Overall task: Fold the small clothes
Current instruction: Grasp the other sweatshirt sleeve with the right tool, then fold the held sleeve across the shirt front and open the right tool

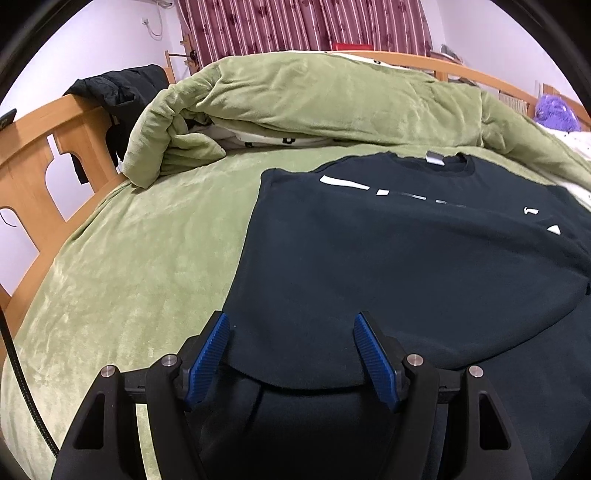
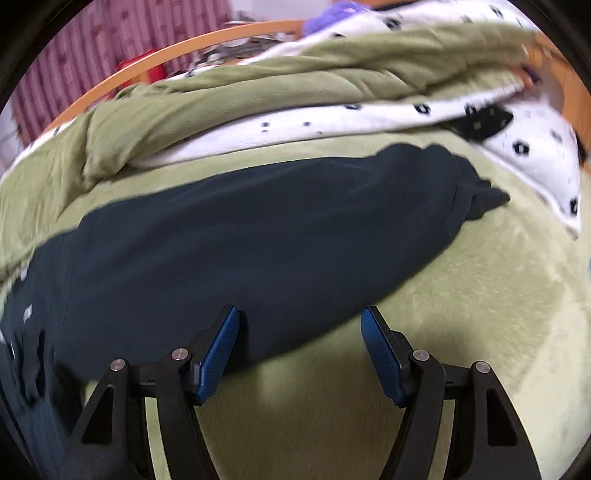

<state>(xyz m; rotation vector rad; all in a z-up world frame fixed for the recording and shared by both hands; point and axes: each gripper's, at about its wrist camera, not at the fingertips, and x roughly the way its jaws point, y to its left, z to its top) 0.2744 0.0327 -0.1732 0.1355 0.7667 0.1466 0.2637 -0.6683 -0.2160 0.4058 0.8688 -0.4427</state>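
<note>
A dark navy T-shirt with white print lies flat on the green bedspread, collar at the far side; its left side looks folded in to a straight edge. My left gripper is open and empty, its blue pads spread over the shirt's near hem. In the right wrist view the same shirt stretches across the bed, its sleeve pointing right. My right gripper is open and empty, just above the shirt's near edge. That view is blurred.
A bunched green quilt with a white patterned lining lies behind the shirt. A wooden bed rail with a black jacket hung on it runs along the left. A striped curtain hangs behind.
</note>
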